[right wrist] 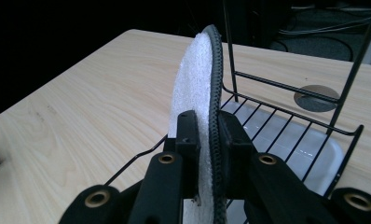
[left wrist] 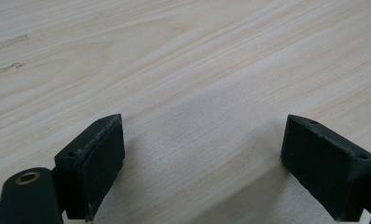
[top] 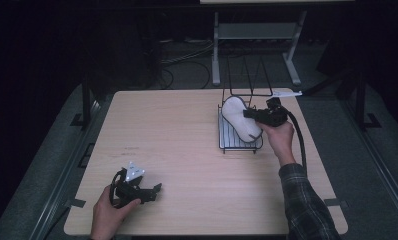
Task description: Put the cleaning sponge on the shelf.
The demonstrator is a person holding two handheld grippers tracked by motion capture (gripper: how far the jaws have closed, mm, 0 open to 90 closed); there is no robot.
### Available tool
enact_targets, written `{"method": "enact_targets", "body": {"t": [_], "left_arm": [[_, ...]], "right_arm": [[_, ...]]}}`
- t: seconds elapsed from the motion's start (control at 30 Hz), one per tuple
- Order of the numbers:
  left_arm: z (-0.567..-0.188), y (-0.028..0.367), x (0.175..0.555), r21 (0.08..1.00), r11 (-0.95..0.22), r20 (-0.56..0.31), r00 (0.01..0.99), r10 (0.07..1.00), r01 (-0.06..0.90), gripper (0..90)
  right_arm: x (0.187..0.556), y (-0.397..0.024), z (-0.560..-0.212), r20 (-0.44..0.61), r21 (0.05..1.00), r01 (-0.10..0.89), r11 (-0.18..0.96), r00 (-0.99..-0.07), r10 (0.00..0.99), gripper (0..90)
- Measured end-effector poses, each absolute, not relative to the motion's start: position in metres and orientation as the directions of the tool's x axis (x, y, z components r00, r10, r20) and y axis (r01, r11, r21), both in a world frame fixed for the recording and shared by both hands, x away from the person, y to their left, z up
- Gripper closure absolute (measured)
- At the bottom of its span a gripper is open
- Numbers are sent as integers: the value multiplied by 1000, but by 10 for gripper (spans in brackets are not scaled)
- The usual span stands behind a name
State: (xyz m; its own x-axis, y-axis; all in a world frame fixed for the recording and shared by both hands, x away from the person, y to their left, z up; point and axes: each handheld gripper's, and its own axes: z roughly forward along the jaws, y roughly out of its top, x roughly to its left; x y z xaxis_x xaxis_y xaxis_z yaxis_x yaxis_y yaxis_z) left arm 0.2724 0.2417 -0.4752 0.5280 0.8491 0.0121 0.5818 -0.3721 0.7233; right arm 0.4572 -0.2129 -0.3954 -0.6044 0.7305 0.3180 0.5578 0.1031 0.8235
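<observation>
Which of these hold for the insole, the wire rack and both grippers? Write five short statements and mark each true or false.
1. The right gripper has its fingers clamped on the white insole. True.
2. The insole lies flat on the table. False: it is held on edge over the wire rack.
3. The left gripper holds a cloth. False: its fingers stand apart over bare wood.
4. The insole has a dark edge. True.
5. The rack sits at the table's left side. False: it is on the right, toward the far edge.
</observation>
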Motion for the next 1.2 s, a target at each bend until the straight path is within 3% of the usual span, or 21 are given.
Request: {"method": "enact_targets", "body": {"t": [0.57, 0.77, 0.87, 1.0, 1.2], "left_arm": [[-475, 242, 272, 723, -372, 12, 528, 849, 582, 126], [-475, 242, 272, 723, -371, 12, 527, 850, 582, 126], [-475, 242, 272, 723, -371, 12, 527, 850, 582, 126], [-475, 242, 272, 723, -371, 12, 527, 850, 582, 126], [-475, 242, 272, 723, -372, 12, 528, 849, 582, 126]], "right_arm": [[473, -208, -418, 305, 808, 581, 99, -556, 773, 724], [473, -206, -422, 263, 800, 586, 130, -537, 802, 513], [471, -209, -421, 246, 803, 579, 139, -535, 808, 490], [464, -215, -416, 221, 810, 566, 156, -540, 812, 564], [452, -223, -419, 185, 791, 573, 216, -559, 808, 795]]}}
